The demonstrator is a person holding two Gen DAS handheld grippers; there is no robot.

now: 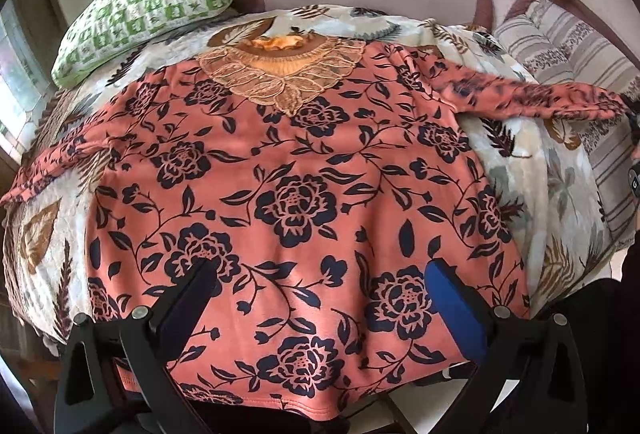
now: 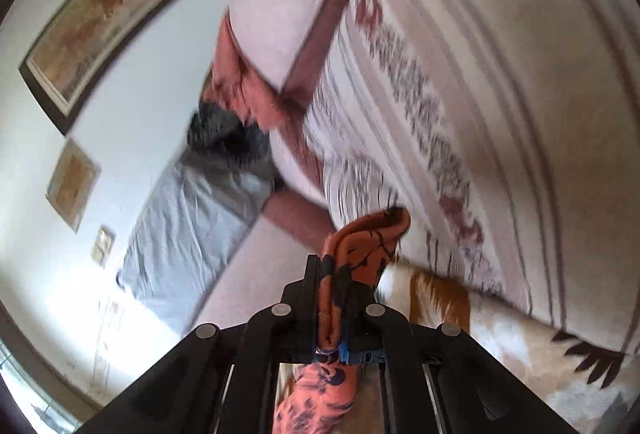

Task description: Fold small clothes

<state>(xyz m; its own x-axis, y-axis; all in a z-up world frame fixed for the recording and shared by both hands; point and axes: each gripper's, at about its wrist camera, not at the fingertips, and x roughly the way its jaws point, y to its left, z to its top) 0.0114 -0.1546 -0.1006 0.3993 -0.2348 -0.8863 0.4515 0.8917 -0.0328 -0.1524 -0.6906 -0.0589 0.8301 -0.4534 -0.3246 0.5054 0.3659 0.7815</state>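
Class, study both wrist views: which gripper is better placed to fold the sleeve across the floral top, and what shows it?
The right gripper. Its jaws are shut on the sleeve, which the left view shows stretched out sideways. The left gripper hangs open above the floral top near its hem, holding nothing.

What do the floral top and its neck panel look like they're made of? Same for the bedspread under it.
Floral top: probably a soft matte knit, slightly fleecy; it drapes limp and bunches thickly in the right gripper. Neck panel: looks like sheer tan lace or embroidered mesh, with raised leaf outlines. Bedspread: seems a plush printed blanket, surface fuzzy and dull.
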